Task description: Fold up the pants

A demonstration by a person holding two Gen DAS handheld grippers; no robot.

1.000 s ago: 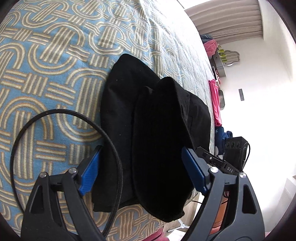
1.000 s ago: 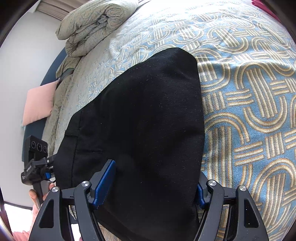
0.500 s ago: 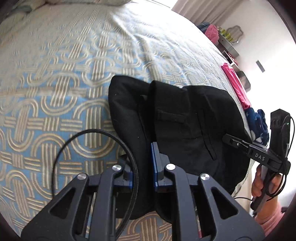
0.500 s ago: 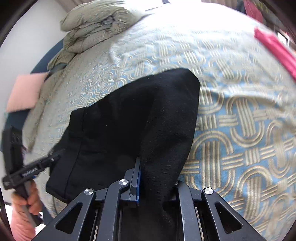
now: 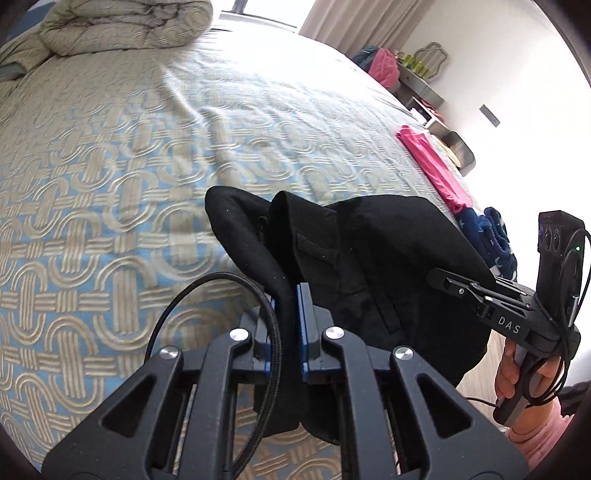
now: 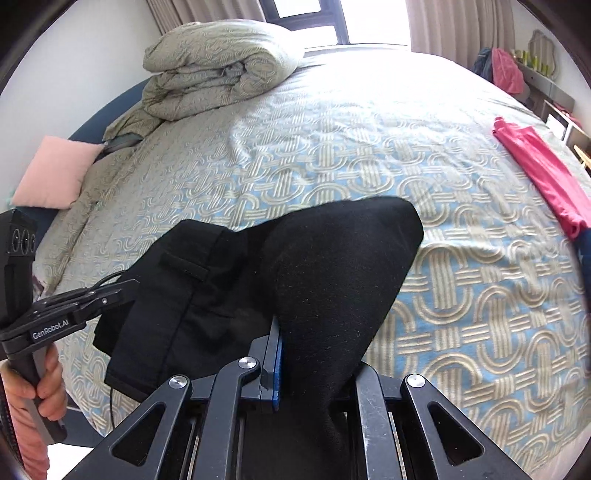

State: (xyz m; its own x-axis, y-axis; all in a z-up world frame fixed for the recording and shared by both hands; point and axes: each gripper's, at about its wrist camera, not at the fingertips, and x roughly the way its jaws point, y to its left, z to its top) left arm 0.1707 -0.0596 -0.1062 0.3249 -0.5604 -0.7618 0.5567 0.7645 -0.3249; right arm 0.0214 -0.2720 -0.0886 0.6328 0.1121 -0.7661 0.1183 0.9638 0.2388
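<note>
From where I sit the room is bright and washed out: a window with beige curtains (image 6: 424, 22) at the far end, white walls, and a wide bed covered by a quilted bedspread in pale blue with a beige interlocking-ring pattern (image 5: 110, 192). At the head of the bed a grey-green patterned duvet, rolled into a bundle (image 6: 218, 66), sits beside a small pink cushion (image 6: 51, 173) leaning on the dark headboard. Along the bed's other edge lies a folded bright pink garment (image 5: 432, 166), with a dark blue starred garment (image 5: 491, 236) just past it. Against the side wall I can make out a shelf with pink cloth and small bottles – too blown out to read further.

The black fabric pants (image 5: 369, 266) are near the bed's near edge, partly lifted off the spread (a belt loop and a pocket seam show on the upper side). My left gripper (image 5: 286, 310) has its blue pads pinched together on a rolled edge of the pants, a black braided cable (image 5: 207, 295) looping beside it. My right gripper (image 6: 295, 354) is likewise clamped on a fold – the cloth drapes over and hides its far finger. Each camera catches the other gripper at the frame's edge, held in a hand with a pink sleeve (image 5: 535, 439).
</note>
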